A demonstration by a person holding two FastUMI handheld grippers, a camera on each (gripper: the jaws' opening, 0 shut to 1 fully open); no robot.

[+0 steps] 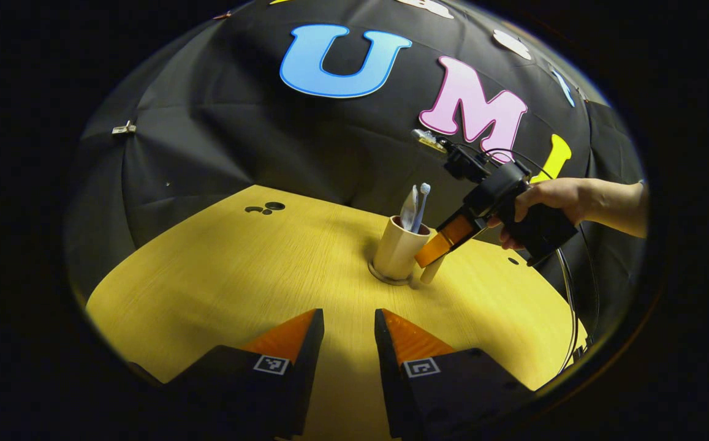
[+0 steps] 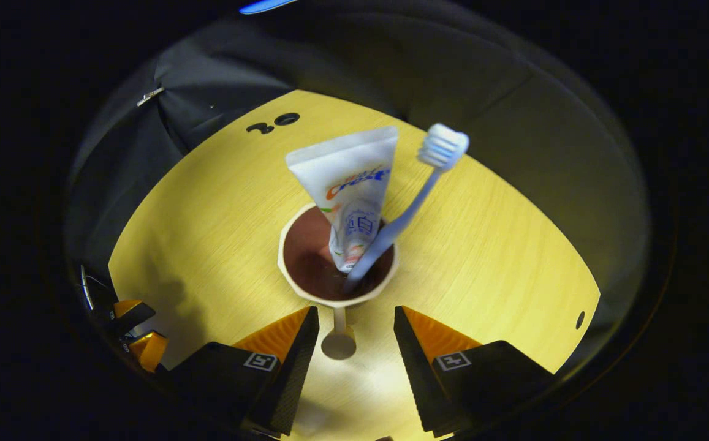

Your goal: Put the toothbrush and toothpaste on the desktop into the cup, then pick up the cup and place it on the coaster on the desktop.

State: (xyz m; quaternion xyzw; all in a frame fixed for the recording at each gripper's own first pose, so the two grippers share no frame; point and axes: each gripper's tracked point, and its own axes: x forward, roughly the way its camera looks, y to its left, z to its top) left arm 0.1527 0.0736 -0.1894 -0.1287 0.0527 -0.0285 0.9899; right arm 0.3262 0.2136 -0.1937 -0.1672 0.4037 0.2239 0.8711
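A beige cup (image 1: 396, 248) stands upright on a thin round coaster (image 1: 385, 278) in the middle of the wooden table. A white toothpaste tube (image 2: 351, 190) and a pale blue toothbrush (image 2: 418, 190) lean inside the cup (image 2: 305, 294). In the right gripper view the cup's handle (image 2: 339, 343) lies between my right gripper's fingers with a gap on each side; the right gripper (image 2: 356, 315) is open. In the left gripper view a hand (image 1: 550, 199) holds that right gripper (image 1: 437, 248) against the cup's right side. My left gripper (image 1: 349, 343) hovers open over the near table, well short of the cup.
The wooden table (image 1: 219, 288) has dark cable holes (image 1: 266, 208) at its far edge and a small hole (image 1: 513, 261) to the right. Black cloth walls the booth behind. The left gripper (image 2: 136, 331) shows low at the left in the right gripper view.
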